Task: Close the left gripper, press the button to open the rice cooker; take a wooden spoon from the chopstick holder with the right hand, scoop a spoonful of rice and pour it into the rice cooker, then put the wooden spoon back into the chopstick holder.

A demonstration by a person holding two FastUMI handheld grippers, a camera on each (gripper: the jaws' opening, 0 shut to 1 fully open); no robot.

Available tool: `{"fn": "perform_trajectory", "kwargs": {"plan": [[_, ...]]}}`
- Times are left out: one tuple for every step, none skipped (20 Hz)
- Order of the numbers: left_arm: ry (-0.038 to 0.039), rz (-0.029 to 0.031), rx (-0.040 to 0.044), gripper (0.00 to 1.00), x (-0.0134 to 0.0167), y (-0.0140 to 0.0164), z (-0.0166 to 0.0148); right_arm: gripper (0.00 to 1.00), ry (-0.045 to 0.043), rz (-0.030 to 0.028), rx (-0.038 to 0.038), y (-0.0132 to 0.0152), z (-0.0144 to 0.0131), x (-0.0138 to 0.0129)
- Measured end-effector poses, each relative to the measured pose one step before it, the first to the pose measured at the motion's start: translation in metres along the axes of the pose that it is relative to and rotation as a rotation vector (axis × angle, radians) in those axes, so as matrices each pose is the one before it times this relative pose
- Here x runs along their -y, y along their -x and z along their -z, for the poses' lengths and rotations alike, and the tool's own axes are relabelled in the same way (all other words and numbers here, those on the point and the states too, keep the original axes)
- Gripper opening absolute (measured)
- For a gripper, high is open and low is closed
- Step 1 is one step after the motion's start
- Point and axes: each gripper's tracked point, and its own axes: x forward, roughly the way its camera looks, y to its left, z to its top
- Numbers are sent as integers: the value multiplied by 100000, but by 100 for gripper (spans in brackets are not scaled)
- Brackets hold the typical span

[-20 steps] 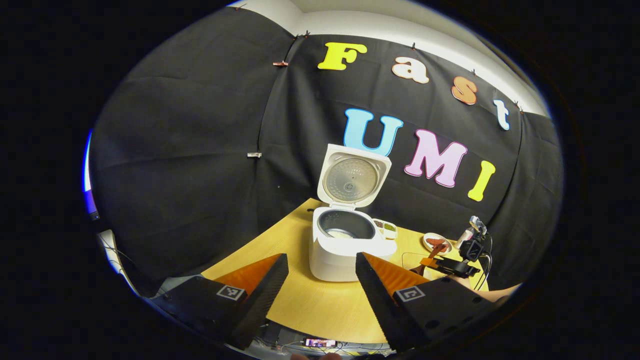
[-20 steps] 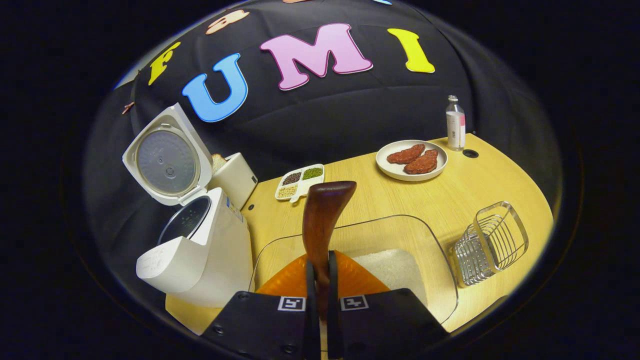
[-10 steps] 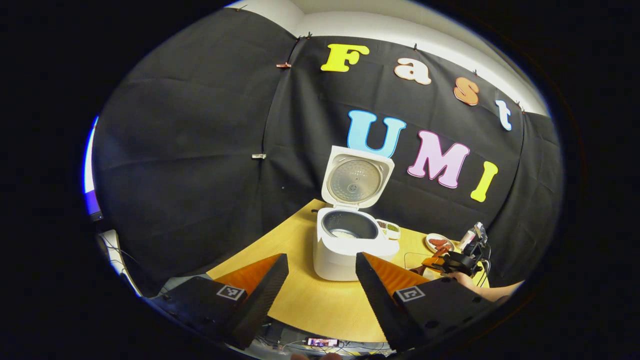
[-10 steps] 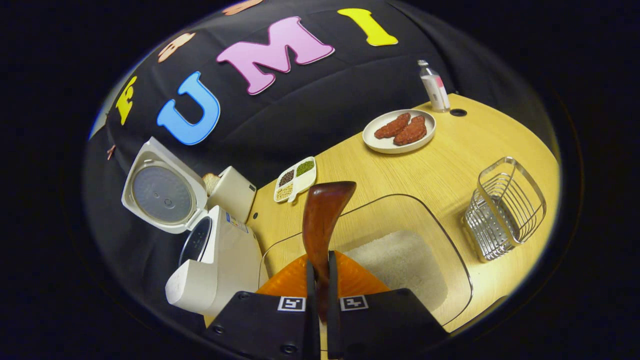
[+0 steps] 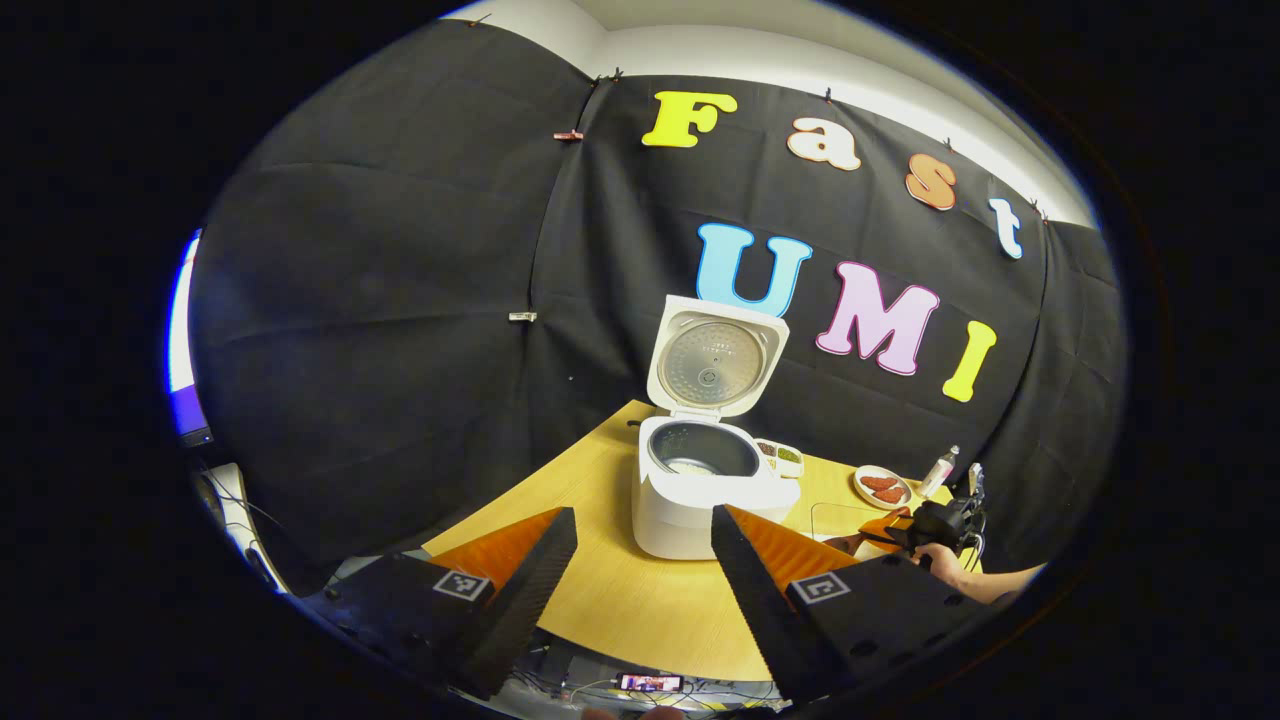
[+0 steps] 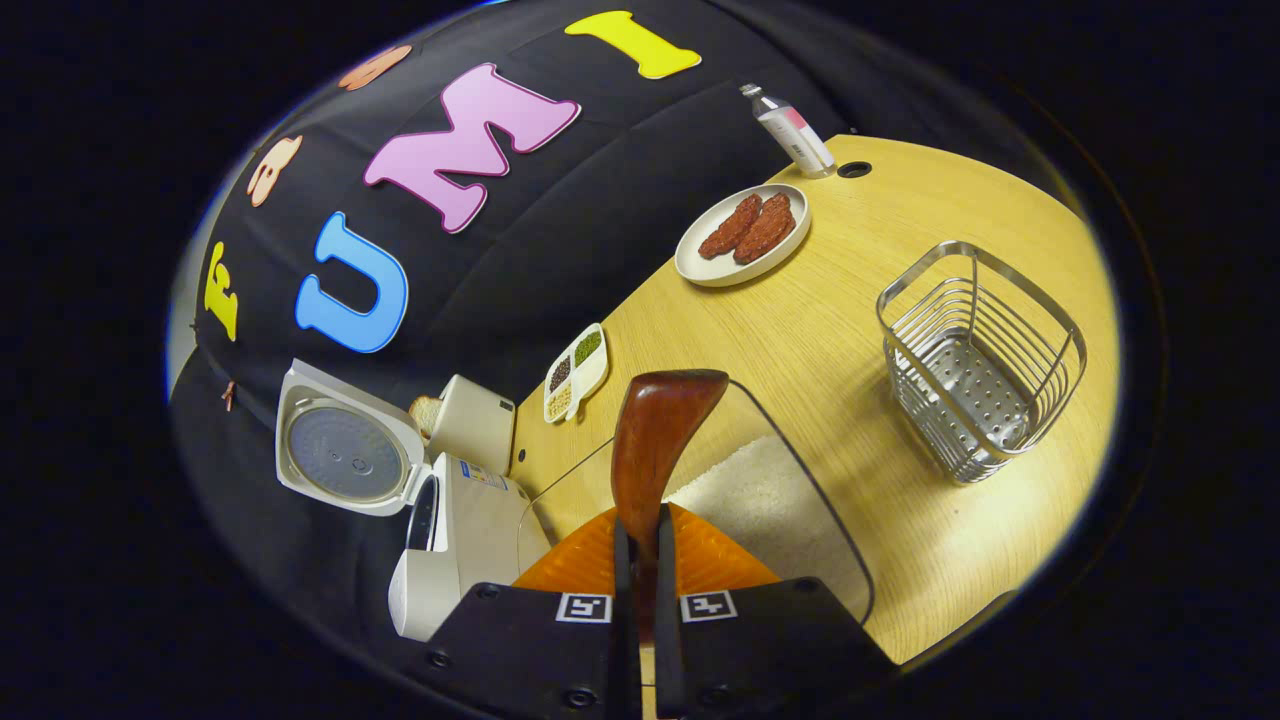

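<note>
Spoon [image 6: 655,440]: clamped between the right gripper [image 6: 640,580] fingers, raised over the rice tray [image 6: 760,500].
Cooker [image 5: 700,490]: lid up, left of the tray.
Holder [image 6: 975,360]: wire basket, right of the tray.
Left gripper [image 5: 640,570]: fingers spread, held apart from the cooker.
Plate [image 6: 740,235]: far side, beside a bottle [image 6: 795,140].

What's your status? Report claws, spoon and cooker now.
Left claw open, holding nothing. Right claw shut on wooden spoon, above the rice tray. Rice cooker lid up, rice inside. Chopstick holder unobstructed.

plate [image 6: 742,232] behind basket [image 6: 975,362] — both on table [image 6: 860,300]
</note>
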Motion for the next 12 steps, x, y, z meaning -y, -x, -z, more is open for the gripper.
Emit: {"fn": "perform_trajectory", "kwargs": {"plan": [[-276, 47, -47, 94, -16, 73, -10, 10, -1376, -427, 992, 431, -544, 156], [122, 223, 69, 94, 74, 90, 74, 10, -1990, -516, 817, 246, -583, 147], [298, 310, 194, 94, 100, 84, -124, 10, -2326, -543, 997, 318, -569, 62], [138, 185, 138, 94, 113, 46, 37, 10, -2144, -432, 985, 259, -689, 72], [-118, 27, 37, 94, -71, 68, -47, 10, -2155, -279, 976, 290, -763, 163], [-212, -7, 54, 94, -50, 11, 151, 10, -2075, -166, 921, 193, -688, 116], [-111, 29, 195, 94, 23, 1, -141, 10, -1998, -342, 862, 327, -579, 41], [-24, 287, 160, 94, 126, 13, -73, 10, -1867, -619, 867, 176, -624, -70], [-155, 315, 275, 94, 166, 36, -163, 10, -1507, -637, 559, 252, -449, -186], [-270, 193, 245, 94, 73, -13, 122, 10, -1009, -557, 375, 263, -405, -93], [-189, 218, 158, 94, 39, 8, -32, 10, -525, -610, 135, 307, -304, -98], [-11, 424, 161, 94, 183, 7, -102, 10, -209, -471, 296, 242, -353, -101]]}}
